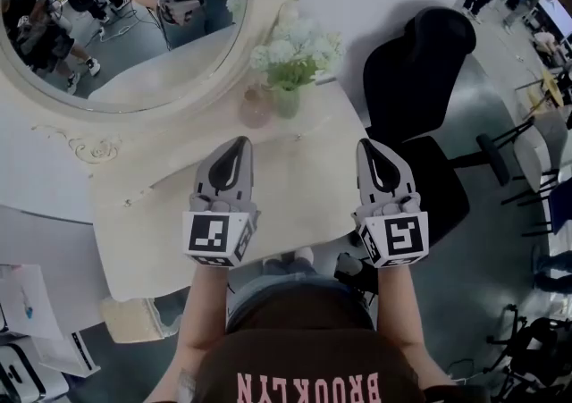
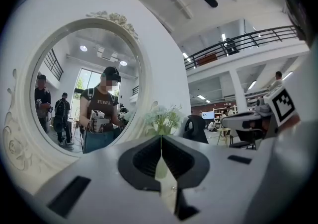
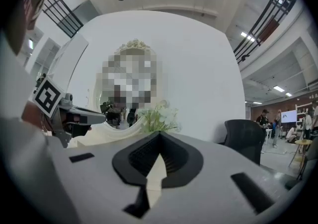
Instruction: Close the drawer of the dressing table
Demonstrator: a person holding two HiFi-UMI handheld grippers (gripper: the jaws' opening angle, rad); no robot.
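The cream dressing table [image 1: 161, 214] stands under a round mirror [image 1: 125, 35]. Its top hides the drawer front in the head view, and neither gripper view shows it. My left gripper [image 1: 236, 146] is held level above the table top with its jaws shut and nothing between them; the left gripper view shows the jaws meeting in a line [image 2: 161, 141]. My right gripper [image 1: 369, 147] hangs beside it over the table's right edge, also shut and empty [image 3: 160, 136]. Both point toward the mirror and the wall.
A green vase of white flowers [image 1: 290, 57] and a small pink glass [image 1: 256, 108] stand at the back of the table top. To the right is a black office chair [image 1: 429, 79]. A cream piece [image 1: 134, 316] sits low at the left. People stand farther off in the hall.
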